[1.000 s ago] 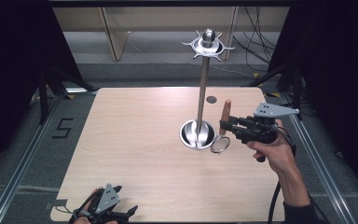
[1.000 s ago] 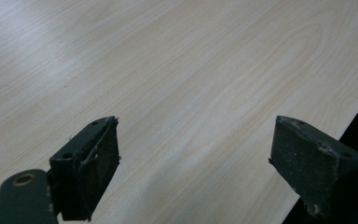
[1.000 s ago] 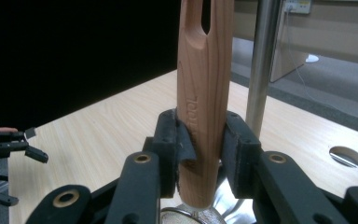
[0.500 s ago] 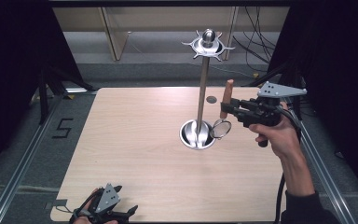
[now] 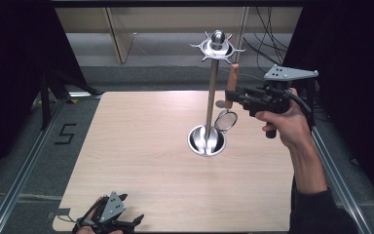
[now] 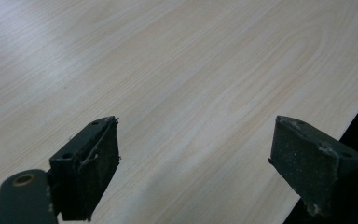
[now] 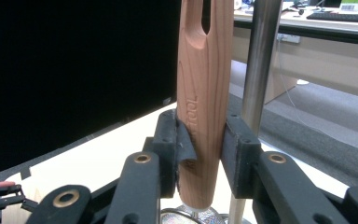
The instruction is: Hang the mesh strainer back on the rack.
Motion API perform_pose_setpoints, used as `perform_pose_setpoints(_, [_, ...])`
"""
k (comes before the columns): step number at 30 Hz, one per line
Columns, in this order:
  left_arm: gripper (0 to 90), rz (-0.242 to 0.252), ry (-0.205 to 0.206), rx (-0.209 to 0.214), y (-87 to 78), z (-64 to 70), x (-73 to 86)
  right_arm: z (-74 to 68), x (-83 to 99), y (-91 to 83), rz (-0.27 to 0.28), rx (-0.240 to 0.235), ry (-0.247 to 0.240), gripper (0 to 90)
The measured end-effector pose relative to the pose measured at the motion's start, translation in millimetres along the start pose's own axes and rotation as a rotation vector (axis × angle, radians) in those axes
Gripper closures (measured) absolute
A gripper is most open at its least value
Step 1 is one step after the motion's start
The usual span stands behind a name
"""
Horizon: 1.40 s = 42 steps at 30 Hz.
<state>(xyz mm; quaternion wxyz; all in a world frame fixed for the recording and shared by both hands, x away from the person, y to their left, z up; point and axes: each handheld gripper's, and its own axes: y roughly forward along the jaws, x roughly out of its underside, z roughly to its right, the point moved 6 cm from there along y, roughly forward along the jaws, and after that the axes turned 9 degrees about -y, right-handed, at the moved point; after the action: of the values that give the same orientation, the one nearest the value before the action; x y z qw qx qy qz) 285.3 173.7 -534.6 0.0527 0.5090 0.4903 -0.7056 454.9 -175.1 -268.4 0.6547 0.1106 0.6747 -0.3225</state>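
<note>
The right gripper [image 7: 199,154] has its two black jaws clamped on a wooden handle [image 7: 204,93], a smooth, rounded, reddish-brown shaft with visible grain, faint embossed lettering and a slot cut in its upper end. The handle stands upright, and in the high view a small round metal strainer [image 5: 226,120] with a shiny rim hangs from its lower end, just right of a tall stand. The right hand [image 5: 285,124] holds this gripper in the air above the right part of the table, its grey three-cornered plate on top. The stand [image 5: 211,97] is a slim polished steel pole rising from a round mirror-like base, topped by a ring of short spiky hooks and a ball. The left gripper [image 6: 196,172] has its jaws wide apart, their dark pads rough and worn, with nothing between them; it sits low at the near left edge of the table [image 5: 141,161]. The table is pale wood laminate with a fine, streaked grain and rounded corners. Around it lie grey floor, metal rails, black curtains at both sides, and cables and light wooden furniture at the far end.
</note>
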Motion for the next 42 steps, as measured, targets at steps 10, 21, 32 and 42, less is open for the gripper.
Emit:
perform_pose_setpoints(10, [14.8, -0.017, 0.012, -0.009, -0.7, -1.8, 1.0, 11.4, -7.7, 9.8, -0.028, 0.018, 0.007, 70.5])
perform_pose_setpoints(21, [14.8, -0.007, -0.017, 0.0, 0.1, 1.1, 0.9, 18.3, -9.5, 22.8, -0.067, 0.024, 0.027, 70.5])
perform_pose_setpoints(32, [14.8, -0.013, -0.014, -0.005, 0.3, 0.3, 1.4, 21.5, -6.9, 30.1, -0.081, 0.029, 0.019, 70.7])
perform_pose_setpoints(42, [14.8, -0.011, -0.013, -0.003, 0.2, 1.0, 1.4, 20.5, -4.4, 28.7, -0.086, 0.025, 0.043, 67.6])
